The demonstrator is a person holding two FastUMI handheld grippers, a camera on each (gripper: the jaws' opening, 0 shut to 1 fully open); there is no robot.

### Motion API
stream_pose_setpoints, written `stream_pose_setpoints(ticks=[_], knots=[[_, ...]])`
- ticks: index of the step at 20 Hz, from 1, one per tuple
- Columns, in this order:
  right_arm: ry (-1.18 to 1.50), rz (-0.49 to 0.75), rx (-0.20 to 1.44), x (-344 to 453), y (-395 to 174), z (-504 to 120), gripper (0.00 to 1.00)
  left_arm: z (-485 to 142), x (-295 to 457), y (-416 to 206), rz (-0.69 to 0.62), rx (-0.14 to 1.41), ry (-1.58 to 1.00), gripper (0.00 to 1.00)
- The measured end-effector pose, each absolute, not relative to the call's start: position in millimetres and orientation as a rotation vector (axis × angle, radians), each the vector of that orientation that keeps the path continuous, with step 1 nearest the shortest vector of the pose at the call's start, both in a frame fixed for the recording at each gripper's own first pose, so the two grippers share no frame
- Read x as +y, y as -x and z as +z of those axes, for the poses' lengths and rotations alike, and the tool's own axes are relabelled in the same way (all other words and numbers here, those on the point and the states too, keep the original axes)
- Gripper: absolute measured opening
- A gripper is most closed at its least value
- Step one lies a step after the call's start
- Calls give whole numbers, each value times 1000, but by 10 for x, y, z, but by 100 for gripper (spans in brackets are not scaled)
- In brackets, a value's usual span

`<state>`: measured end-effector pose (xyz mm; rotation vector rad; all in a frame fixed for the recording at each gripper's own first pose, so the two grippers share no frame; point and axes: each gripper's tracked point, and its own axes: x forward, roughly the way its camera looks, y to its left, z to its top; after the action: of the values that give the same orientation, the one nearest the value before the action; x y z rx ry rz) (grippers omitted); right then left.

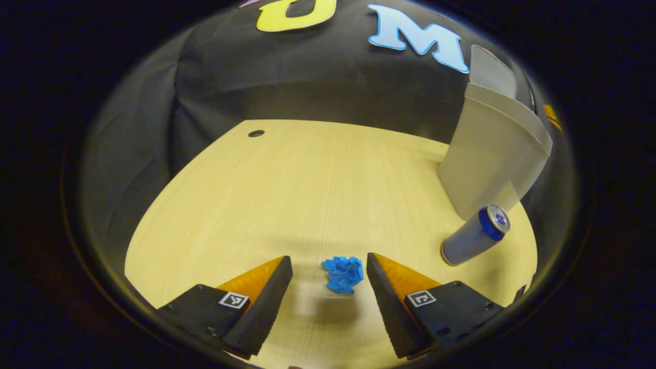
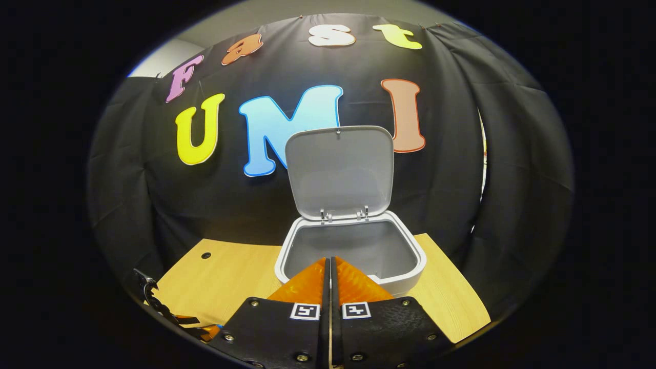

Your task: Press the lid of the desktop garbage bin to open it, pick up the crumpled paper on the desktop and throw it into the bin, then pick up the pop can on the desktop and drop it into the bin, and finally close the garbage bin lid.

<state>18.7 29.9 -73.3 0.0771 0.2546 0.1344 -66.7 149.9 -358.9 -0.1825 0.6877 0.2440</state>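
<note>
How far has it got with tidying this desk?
Done: the bin's lid stands open. In hand: the left gripper is open with the crumpled paper between its fingers, not yet pinched. Left: drop the paper into the bin, then the pop can, which stands beside it, then shut the lid. The right gripper is shut and empty.

Even overhead light, soft shadows on table; strong fisheye bending at edges; slight motion blur.

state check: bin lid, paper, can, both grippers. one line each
bin lid: open, standing upright
bin: nothing visible inside
crumpled paper: on the desktop, between the open fingers, ungripped
pop can: on the desktop beside the bin
left gripper: open
right gripper: shut, holding nothing
</note>
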Motion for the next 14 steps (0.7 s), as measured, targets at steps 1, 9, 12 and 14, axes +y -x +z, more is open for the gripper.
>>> stream_pose_setpoints(ticks=[1, 9, 12, 14], knots=[[-77, 134, 260, 299, -194, -740, 2, -3620, 1473, 663, 237, 695, 186, 96], [-69, 122, 276, 274, -191, -792, 2, -3951, 1413, 607, 206, 778, 182, 96], [-67, 113, 281, 225, -185, -823, 2, -4074, 1377, 609, 208, 802, 190, 96], [-68, 105, 286, 195, -187, -842, 2, -4096, 1381, 615, 214, 809, 191, 97]])
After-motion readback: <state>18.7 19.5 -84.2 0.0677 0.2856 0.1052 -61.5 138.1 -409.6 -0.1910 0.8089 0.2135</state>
